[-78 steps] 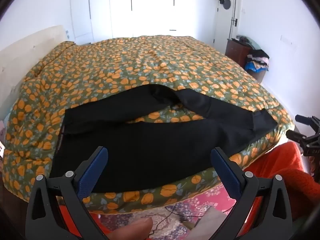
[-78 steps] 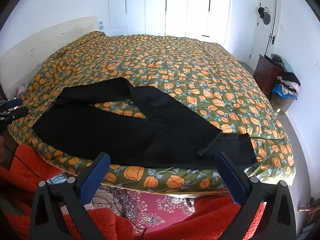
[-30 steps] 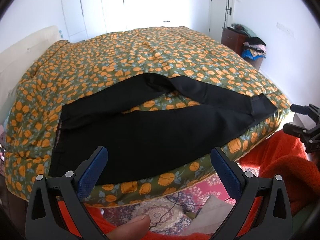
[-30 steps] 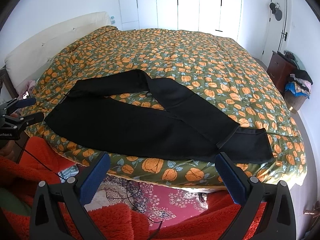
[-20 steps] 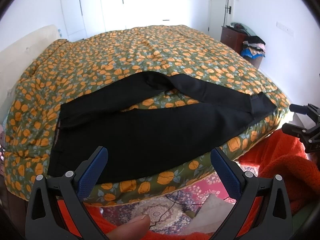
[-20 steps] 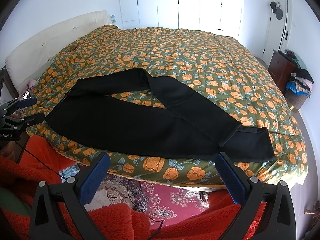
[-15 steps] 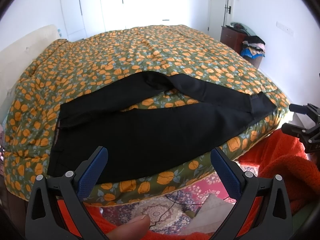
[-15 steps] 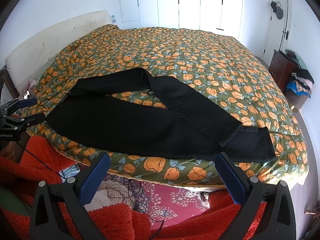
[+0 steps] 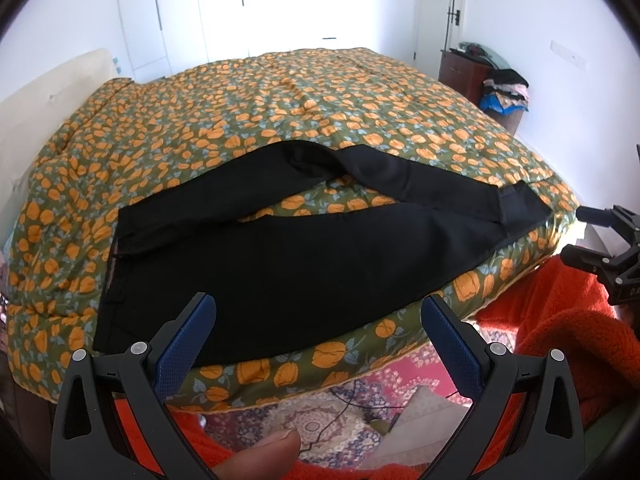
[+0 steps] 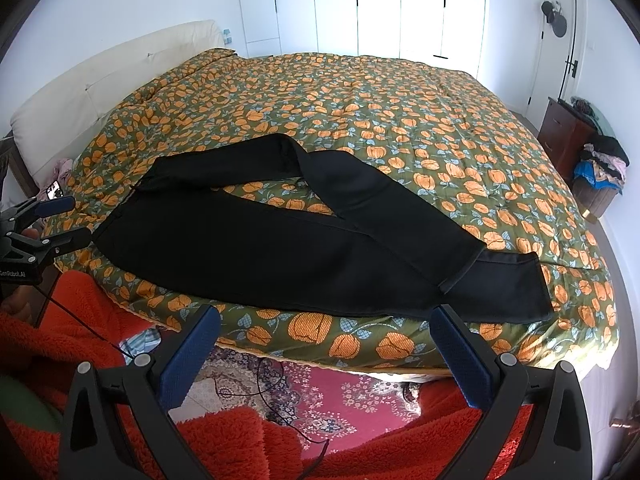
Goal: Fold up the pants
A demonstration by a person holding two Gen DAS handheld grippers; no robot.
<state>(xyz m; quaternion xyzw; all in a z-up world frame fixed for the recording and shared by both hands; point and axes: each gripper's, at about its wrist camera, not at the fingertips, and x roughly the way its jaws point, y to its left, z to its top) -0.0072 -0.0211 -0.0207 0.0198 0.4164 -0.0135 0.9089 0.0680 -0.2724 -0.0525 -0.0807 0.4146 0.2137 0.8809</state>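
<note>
1 pair of black pants (image 10: pixel 280 248) spread along bed (image 10: pixel 400 128) edge within reach; left gripper (image 9: pixel 318 344), right gripper (image 10: pixel 328 350) fingers spread, empty.

I'm looking at a wide bed (image 10: pixel 400 120) wearing a green quilt (image 9: pixel 280 120) printed with orange flowers. Black pants (image 10: pixel 280 248) are lying flat on the quilt along its near edge, one leg bending away and crossing back over the other near the cuffs. Below the bed, a patterned pink rug (image 10: pixel 340 396) is covering the floor.
</note>
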